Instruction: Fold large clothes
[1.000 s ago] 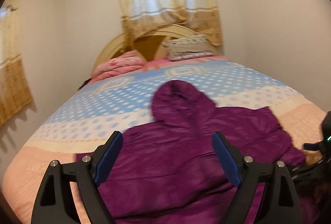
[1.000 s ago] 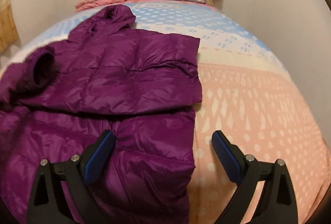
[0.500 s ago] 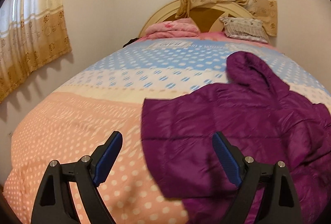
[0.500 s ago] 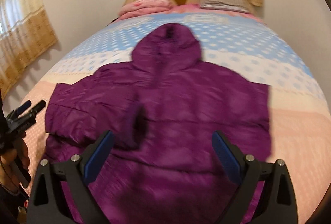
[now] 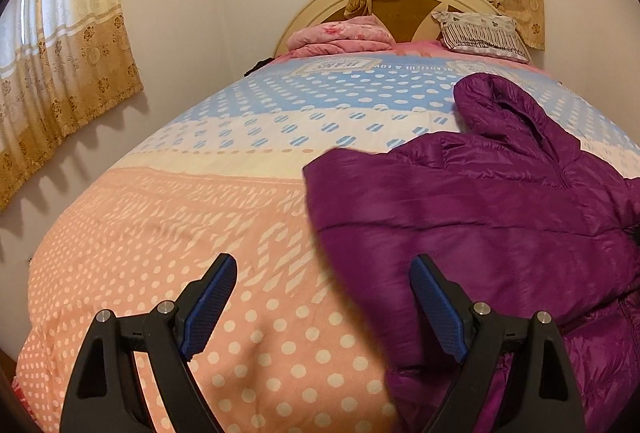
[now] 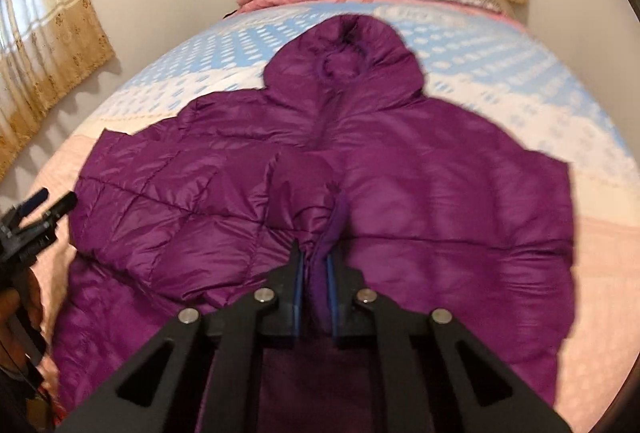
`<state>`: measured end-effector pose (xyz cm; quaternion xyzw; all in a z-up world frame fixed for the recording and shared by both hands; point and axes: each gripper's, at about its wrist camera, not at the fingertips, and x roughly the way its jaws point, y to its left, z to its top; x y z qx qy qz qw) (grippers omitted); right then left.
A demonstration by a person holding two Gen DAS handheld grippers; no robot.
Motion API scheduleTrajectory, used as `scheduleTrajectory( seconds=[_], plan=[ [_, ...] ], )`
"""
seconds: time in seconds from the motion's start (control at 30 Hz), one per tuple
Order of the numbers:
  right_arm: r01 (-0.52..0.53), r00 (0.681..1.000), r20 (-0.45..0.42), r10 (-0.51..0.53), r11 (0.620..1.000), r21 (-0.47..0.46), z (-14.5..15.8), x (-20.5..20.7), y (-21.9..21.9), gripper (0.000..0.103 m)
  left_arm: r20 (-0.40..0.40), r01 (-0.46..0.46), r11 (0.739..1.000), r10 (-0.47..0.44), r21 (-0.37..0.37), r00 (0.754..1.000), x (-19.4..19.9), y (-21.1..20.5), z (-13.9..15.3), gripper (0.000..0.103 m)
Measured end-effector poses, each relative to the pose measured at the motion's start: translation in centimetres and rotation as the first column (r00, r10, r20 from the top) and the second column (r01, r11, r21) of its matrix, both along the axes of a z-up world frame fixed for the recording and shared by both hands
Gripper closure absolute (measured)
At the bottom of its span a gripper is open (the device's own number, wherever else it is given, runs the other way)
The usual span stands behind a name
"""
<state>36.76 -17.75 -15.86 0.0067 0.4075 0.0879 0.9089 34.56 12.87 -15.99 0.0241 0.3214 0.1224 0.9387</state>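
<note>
Since the earlier frames the right gripper [image 6: 315,265] has gone from spread wide to pinched on a fold of purple fabric, and the left gripper [image 5: 322,307] has swung off the jacket's body to its left edge. Reading from the left of the scene: the curtain [image 5: 60,45] hangs on the side wall, then comes the bare peach-dotted part of the bedspread [image 5: 168,233], over which the left gripper hovers with its blue pads spread and nothing between them; its right finger lies over the jacket's border, probably lining up to take that side for a fold inward. Next is the purple puffer jacket [image 6: 420,201], lying flat in the middle of the bed. At its centre the right gripper's jaws are pressed together on what looks like the bunched end of a sleeve laid across the chest, likely held there so the sleeve keeps its place on the body while the other side is dealt with. The jacket's long axis runs from the near bed edge toward the headboard [image 5: 400,9], its hood [image 6: 348,49] pointing at the pillow [image 5: 480,33] and pink folded blanket [image 5: 340,37]; the hem is nearest the grippers.
</note>
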Motion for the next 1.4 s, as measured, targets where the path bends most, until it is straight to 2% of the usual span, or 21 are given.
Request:
scheduleTrajectory(
  seconds=[0.2,0.5,0.57,0.6,0.63,0.73,0.77,0.8,0.87,1.0,1.07,1.17,1.23,1.4],
  plan=[
    [0.09,0.996,0.007,-0.09,0.996,-0.011,0.4,-2.0,-5.4,0.091,-0.014,-0.016,1.0,0.016,-0.022,1.0,0.2,0.7,0.4,0.014],
    [0.193,0.981,-0.008,-0.194,0.98,-0.047,-0.9,-2.3,-8.4,0.09,-0.009,0.021,1.0,-0.021,-0.015,1.0,0.5,-1.3,1.3,0.014],
    [0.196,0.98,-0.017,-0.197,0.98,-0.039,-0.9,-2.2,-8.8,0.084,-0.006,0.031,0.999,-0.031,-0.017,1.0,0.8,-1.9,1.6,0.014],
    [0.211,0.977,-0.018,-0.212,0.976,-0.049,-0.8,-2.2,-9.0,0.072,-0.002,0.037,0.999,-0.037,-0.021,0.999,1.0,-2.3,1.9,0.014],
    [0.229,0.973,-0.016,-0.23,0.972,-0.049,-0.5,-2.3,-9.3,0.067,0.003,0.044,0.999,-0.044,-0.024,0.999,1.3,-2.6,2.2,0.014],
    [0.284,0.959,0.005,-0.284,0.958,-0.047,1.1,-2.9,-10.4,0.058,0.03,0.07,0.997,-0.069,-0.022,0.997,2.3,-3.9,3.2,0.014],
    [0.302,0.953,0.027,-0.301,0.951,-0.062,2.0,-3.3,-10.6,0.047,0.044,0.081,0.997,-0.08,-0.018,0.996,2.7,-4.4,3.6,0.014],
    [0.306,0.952,0.055,-0.302,0.95,-0.067,2.9,-3.7,-10.6,0.04,0.054,0.095,0.995,-0.094,-0.014,0.994,3.3,-4.9,3.8,0.014],
    [0.287,0.956,0.084,-0.281,0.956,-0.066,4.4,-3.9,-10.1,0.04,0.052,0.119,0.993,-0.119,-0.007,0.992,4.5,-5.9,3.9,0.014],
    [0.195,0.979,0.068,-0.193,0.98,-0.034,6.0,-2.8,-8.3,0.041,0.019,0.155,0.988,-0.155,-0.023,0.988,7.0,-7.7,2.9,0.014],
    [0.108,0.992,0.073,-0.108,0.994,-0.004,6.3,-1.9,-6.5,0.043,-0.01,0.155,0.987,-0.155,-0.031,0.988,8.1,-8.3,2.0,0.014],
    [0.07,0.997,0.044,-0.068,0.996,-0.047,4.7,-0.2,-4.2,0.045,-0.049,0.147,0.988,-0.149,-0.042,0.988,9.7,-8.9,0.1,0.014],
    [0.062,0.998,0.014,-0.062,0.998,-0.017,2.7,1.1,-4.0,0.049,-0.067,0.14,0.989,-0.142,-0.046,0.988,10.1,-9.1,-0.9,0.014],
    [0.119,0.992,-0.03,-0.12,0.992,-0.029,-1.5,2.2,-4.7,0.059,-0.101,0.151,0.987,-0.156,-0.052,0.983,10.6,-9.8,-2.8,0.014]
  ],
)
